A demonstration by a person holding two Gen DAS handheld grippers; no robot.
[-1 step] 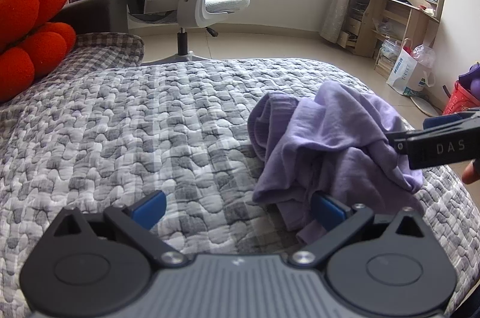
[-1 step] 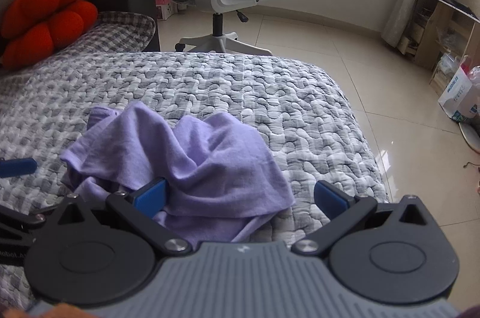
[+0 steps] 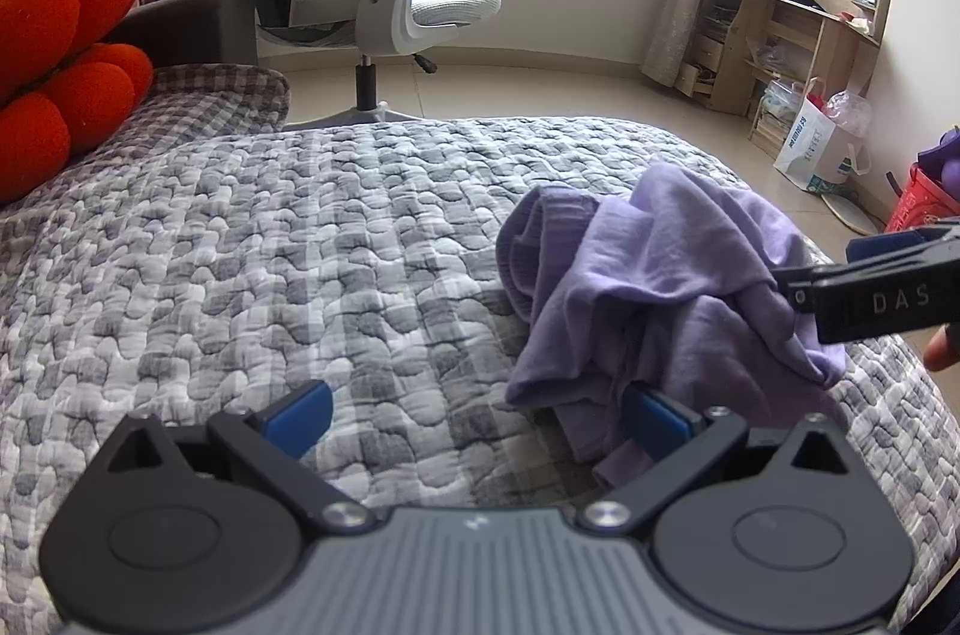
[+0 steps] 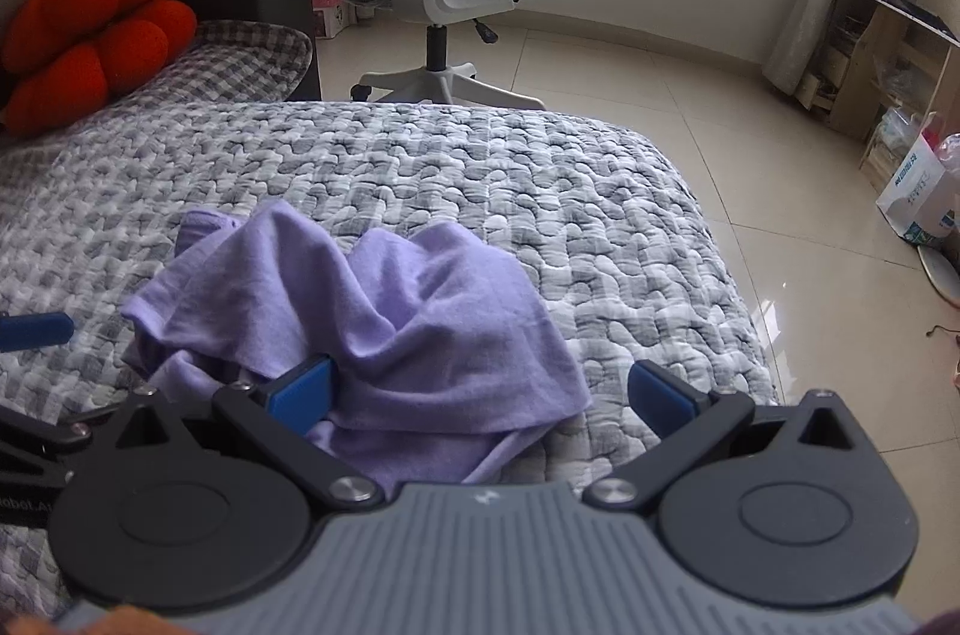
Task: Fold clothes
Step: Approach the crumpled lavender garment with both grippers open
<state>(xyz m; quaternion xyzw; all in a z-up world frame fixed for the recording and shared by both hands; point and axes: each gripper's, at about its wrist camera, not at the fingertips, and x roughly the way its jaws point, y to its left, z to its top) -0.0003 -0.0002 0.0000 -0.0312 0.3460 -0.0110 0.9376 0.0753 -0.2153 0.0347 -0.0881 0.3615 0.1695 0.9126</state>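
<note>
Lilac shirt [image 3: 660,287] lies crumpled on the bed [image 3: 300,245], nearer its right edge. Both grippers gape wide, holding nothing: the left gripper [image 3: 477,413] has it ahead and rightward, the right gripper [image 4: 480,386] ahead and leftward, seemingly closer.

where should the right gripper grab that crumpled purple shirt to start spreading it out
Take the loose lower edge of the purple shirt, coming in low from the near side. That flap lies thin against the quilted bedspread, while the middle is a bunched heap. The right gripper is already open there.
</note>
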